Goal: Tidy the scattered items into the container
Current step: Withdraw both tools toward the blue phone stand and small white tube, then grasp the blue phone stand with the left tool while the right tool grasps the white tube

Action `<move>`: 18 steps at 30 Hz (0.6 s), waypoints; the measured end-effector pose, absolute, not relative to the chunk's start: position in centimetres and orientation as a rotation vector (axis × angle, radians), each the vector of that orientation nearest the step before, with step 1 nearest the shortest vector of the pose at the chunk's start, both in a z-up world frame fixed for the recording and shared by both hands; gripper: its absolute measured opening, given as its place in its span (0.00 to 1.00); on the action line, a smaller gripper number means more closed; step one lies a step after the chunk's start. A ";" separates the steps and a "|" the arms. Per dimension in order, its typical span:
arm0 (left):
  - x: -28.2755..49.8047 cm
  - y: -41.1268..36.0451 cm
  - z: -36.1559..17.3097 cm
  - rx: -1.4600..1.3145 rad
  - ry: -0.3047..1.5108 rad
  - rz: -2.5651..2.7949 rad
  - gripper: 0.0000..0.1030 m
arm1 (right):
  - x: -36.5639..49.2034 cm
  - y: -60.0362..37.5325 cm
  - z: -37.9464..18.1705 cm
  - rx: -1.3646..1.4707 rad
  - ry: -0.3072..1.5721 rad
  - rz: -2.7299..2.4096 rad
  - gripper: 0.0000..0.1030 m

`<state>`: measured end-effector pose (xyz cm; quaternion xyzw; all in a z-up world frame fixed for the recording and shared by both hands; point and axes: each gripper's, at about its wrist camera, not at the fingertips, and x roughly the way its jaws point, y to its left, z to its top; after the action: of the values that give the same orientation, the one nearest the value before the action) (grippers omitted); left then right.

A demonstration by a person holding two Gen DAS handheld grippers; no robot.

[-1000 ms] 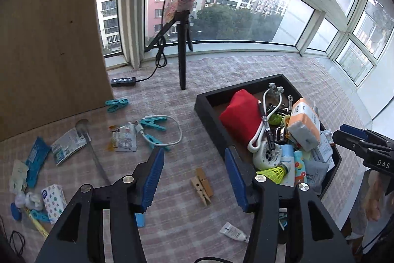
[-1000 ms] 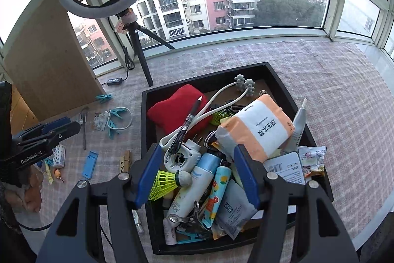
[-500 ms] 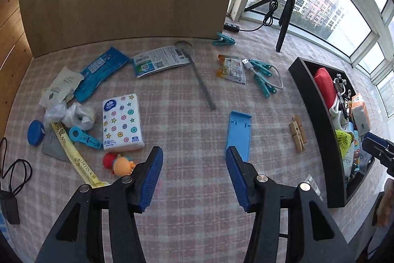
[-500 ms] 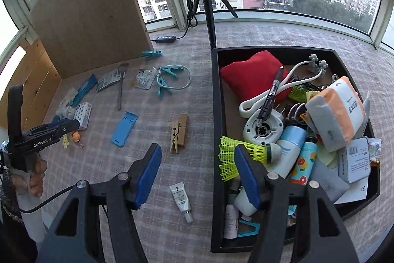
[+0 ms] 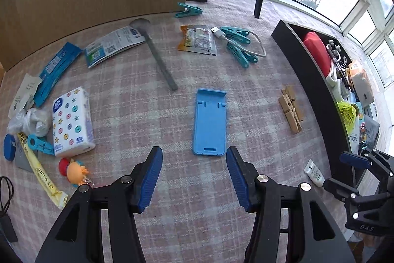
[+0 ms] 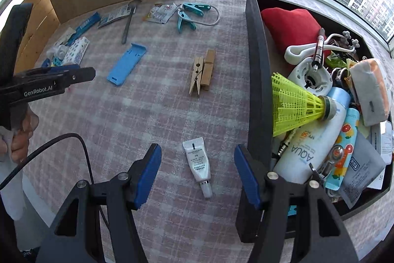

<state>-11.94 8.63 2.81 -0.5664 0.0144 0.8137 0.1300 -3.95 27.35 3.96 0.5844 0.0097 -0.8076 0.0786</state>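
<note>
Left wrist view: left gripper (image 5: 194, 175) hangs wide apart and empty over the checked cloth (image 5: 138, 100), just short of the flat blue phone stand (image 5: 210, 121), with 2 wooden clothespins (image 5: 291, 112) lying between the stand and the black container (image 5: 317, 90). Right wrist view: right gripper (image 6: 197, 171) is also spread wide and holding nothing, a small white tube (image 6: 199, 164) lying on the cloth between its fingers, just beside the container's wall (image 6: 256, 80); container already crowded with a yellow shuttlecock (image 6: 295, 107) and red cushion (image 6: 289, 27).

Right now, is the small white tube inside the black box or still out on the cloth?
Out. The tube lies on the checked cloth beside the box.
</note>
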 end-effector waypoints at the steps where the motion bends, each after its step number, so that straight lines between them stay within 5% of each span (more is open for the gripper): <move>1: -12.3 9.3 2.5 -1.654 0.076 2.361 0.53 | -4.0 27.3 3.5 1.766 0.041 -2.417 0.58; 13: -15.3 12.9 -0.2 -1.736 0.241 2.296 0.53 | -3.7 26.9 1.6 1.836 0.102 -2.392 0.57; 18: -15.5 13.1 -0.2 -1.732 0.253 2.306 0.54 | -3.3 27.2 0.8 1.897 0.136 -2.353 0.39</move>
<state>-15.51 13.14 -0.23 -0.5937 0.0869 0.7904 0.1231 -3.30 27.20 0.80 0.6261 0.0447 -0.7763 0.0580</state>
